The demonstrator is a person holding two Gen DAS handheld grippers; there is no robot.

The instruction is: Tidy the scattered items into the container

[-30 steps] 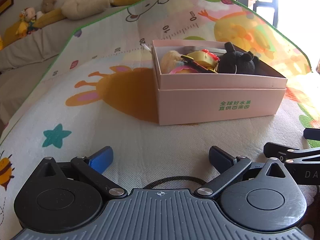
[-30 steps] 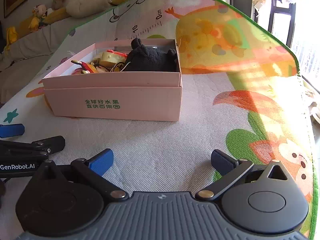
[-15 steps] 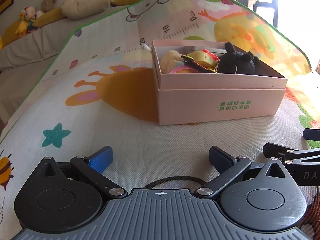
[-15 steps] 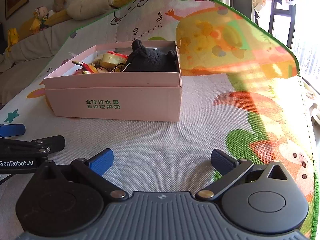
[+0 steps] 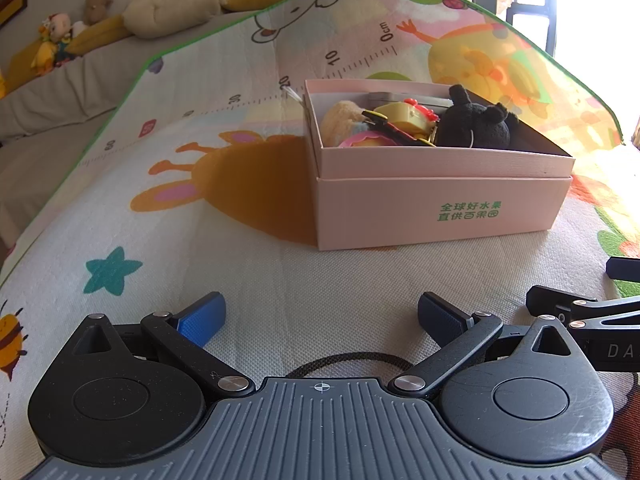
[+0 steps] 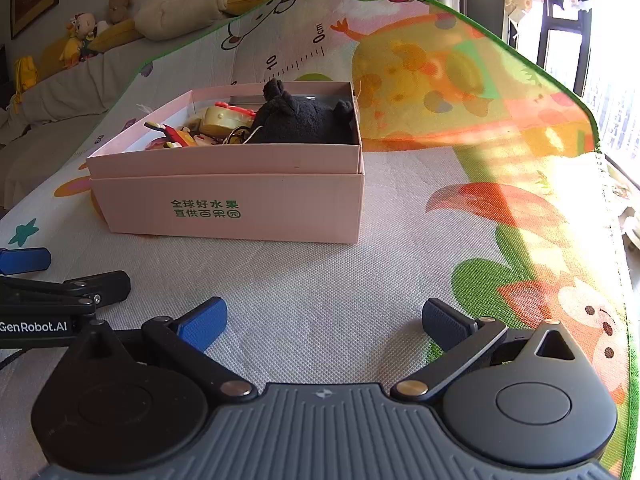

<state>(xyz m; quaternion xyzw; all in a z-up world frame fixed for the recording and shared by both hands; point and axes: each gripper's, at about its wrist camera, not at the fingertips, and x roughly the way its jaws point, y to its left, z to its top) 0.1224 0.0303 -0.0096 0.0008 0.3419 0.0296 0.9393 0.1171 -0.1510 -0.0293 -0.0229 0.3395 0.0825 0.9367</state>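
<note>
Ahead, bare mat (image 6: 312, 280) fronts the box (image 6: 240, 208).

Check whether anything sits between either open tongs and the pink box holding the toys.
Nothing visible does. Bare play mat lies between the right tongs and the pink box, and likewise ahead of the left tongs. The toys, including the black plush, already sit inside.

Bare play mat (image 5: 320, 280) at frame centre, free passage up to pink box (image 5: 440, 208). Box top open but crowded: black plush (image 5: 476, 124) fills right half. Mat at right of box (image 6: 460, 220) free.
</note>
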